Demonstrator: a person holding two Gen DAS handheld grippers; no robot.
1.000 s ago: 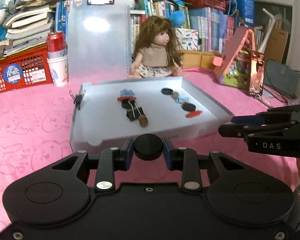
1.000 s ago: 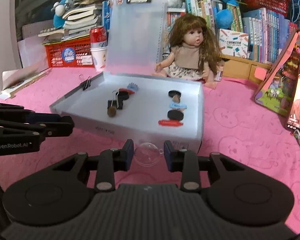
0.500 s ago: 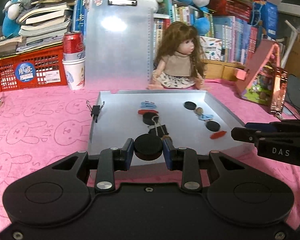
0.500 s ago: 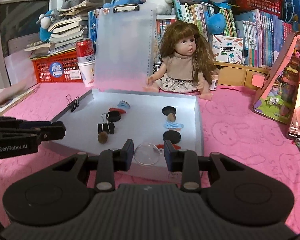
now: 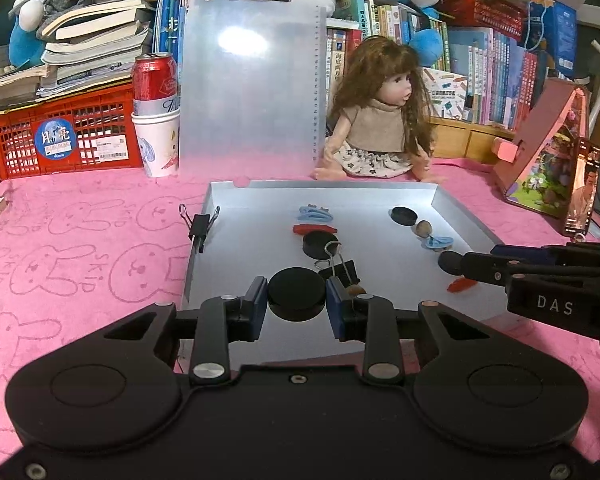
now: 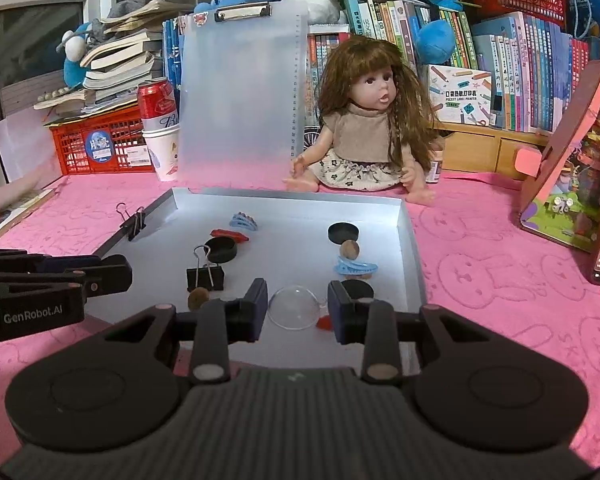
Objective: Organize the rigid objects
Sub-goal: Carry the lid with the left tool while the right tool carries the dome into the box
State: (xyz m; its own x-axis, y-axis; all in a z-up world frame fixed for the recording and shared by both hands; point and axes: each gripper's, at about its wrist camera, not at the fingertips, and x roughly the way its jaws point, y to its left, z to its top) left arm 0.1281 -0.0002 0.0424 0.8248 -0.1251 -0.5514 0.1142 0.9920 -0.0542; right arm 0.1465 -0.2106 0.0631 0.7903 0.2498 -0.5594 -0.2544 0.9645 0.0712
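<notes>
My left gripper (image 5: 297,302) is shut on a black round cap (image 5: 297,297) above the near left part of the shallow white tray (image 5: 260,186). My right gripper (image 6: 297,307) is shut on a clear plastic dome (image 6: 296,307) above the tray's (image 6: 410,248) near right part. The tray holds two rows: blue clips (image 6: 244,221), red clips (image 6: 229,235), black caps (image 6: 343,233), a black binder clip (image 6: 205,278) and brown nuts (image 6: 349,249). The left gripper shows at the left in the right wrist view (image 6: 100,276); the right gripper shows at the right in the left wrist view (image 5: 480,268).
A binder clip (image 5: 199,226) is clamped on the tray's left wall. Behind the tray stand a clear clipboard (image 5: 252,80), a doll (image 5: 376,120), a cup with a red can (image 5: 156,136) and a red crate (image 5: 60,136). A pink toy house (image 6: 568,184) stands at right.
Both grippers have moved forward from in front of the tray to above its near part, each still holding its object.
</notes>
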